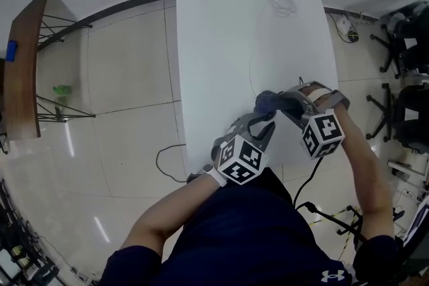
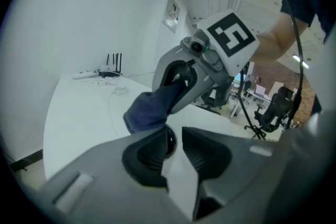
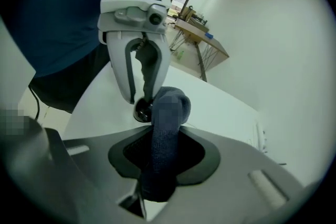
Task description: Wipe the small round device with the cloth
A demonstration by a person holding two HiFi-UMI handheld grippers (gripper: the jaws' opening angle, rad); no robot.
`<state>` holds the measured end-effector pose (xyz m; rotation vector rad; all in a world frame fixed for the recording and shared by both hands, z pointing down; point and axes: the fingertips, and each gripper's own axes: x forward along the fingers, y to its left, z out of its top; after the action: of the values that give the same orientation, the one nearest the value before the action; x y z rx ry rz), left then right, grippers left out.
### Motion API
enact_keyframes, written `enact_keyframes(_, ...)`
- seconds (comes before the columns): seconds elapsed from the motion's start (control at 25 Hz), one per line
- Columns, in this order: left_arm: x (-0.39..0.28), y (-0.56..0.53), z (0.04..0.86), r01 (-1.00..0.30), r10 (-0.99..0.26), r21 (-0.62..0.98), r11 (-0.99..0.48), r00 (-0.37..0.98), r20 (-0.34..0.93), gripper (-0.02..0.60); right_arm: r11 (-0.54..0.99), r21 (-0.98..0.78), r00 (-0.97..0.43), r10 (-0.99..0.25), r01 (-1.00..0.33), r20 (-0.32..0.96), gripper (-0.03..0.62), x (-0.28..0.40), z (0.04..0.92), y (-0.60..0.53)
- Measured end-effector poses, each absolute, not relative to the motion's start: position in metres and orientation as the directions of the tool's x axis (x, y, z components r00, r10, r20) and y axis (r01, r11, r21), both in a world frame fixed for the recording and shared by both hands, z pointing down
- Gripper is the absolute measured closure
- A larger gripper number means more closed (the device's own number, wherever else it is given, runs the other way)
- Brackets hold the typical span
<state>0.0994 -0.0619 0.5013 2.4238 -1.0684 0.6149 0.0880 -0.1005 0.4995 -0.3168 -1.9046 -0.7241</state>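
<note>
The small round device [image 3: 142, 112], black and shiny, sits at the tips of my left gripper [image 3: 143, 103], low over the white table [image 1: 221, 23]. In the left gripper view the device [image 2: 169, 141] lies against one jaw, and a strip of white table shows between it and the other jaw. My left gripper [image 2: 174, 132] stands slightly open around it. My right gripper [image 3: 165, 134] is shut on a dark blue cloth [image 3: 167, 113], whose bunched end hangs just beside and above the device. From above, the cloth [image 1: 267, 102] hangs between both grippers near the table's near edge.
Loose white cables [image 1: 283, 5] and a router [image 2: 110, 68] lie at the table's far end. A wooden side table [image 1: 27, 57] stands on the tiled floor at the left, and office chairs [image 1: 409, 43] at the right. A black cord [image 1: 167, 157] trails on the floor.
</note>
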Motion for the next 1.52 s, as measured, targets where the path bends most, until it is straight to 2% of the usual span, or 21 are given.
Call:
enact_keyframes(0.08,0.101,-0.062,0.501,-0.762,-0.581,0.189,-0.619,0.607,0.543,0.495,0.766,0.32,-0.423,-0.07,0.557,0.903,0.488,0.089,0.508,-0.096)
enact_keyframes(0.28,0.102,-0.064,0.499,-0.766,-0.59,0.186,-0.615,0.604,0.536,0.495,0.736,0.333,-0.392,-0.1,0.589,0.914,0.488,0.079,0.525,-0.12)
enact_keyframes(0.76,0.098,-0.063,0.495,-0.799,-0.629,0.209,-0.564,0.58,0.518,0.499,0.65,0.216,-0.269,-0.018,0.729,0.963,0.488,0.068,0.585,-0.123)
enact_keyframes(1.0,0.094,-0.064,0.496,-0.804,-0.636,0.208,-0.557,0.574,0.516,0.499,0.682,0.217,-0.232,-0.071,0.698,0.97,0.488,0.068,0.607,-0.126)
enact_keyframes(1.12,0.093,-0.062,0.495,-0.798,-0.626,0.216,-0.563,0.582,0.519,0.499,0.747,0.242,-0.247,-0.107,0.619,0.963,0.488,0.069,0.602,-0.129)
enact_keyframes(1.24,0.088,-0.056,0.49,-0.785,-0.617,0.219,-0.58,0.598,0.512,0.499,0.847,0.275,-0.281,-0.156,0.456,0.947,0.488,0.076,0.584,-0.136)
enact_keyframes(1.4,0.073,-0.053,0.487,-0.76,-0.598,0.214,-0.614,0.625,0.501,0.499,0.952,0.292,-0.34,-0.245,0.092,0.908,0.488,0.098,0.548,-0.144)
enact_keyframes(1.52,0.059,-0.062,0.485,-0.75,-0.594,0.209,-0.627,0.634,0.495,0.5,0.951,0.216,-0.411,-0.292,-0.223,0.863,0.488,0.115,0.516,-0.137)
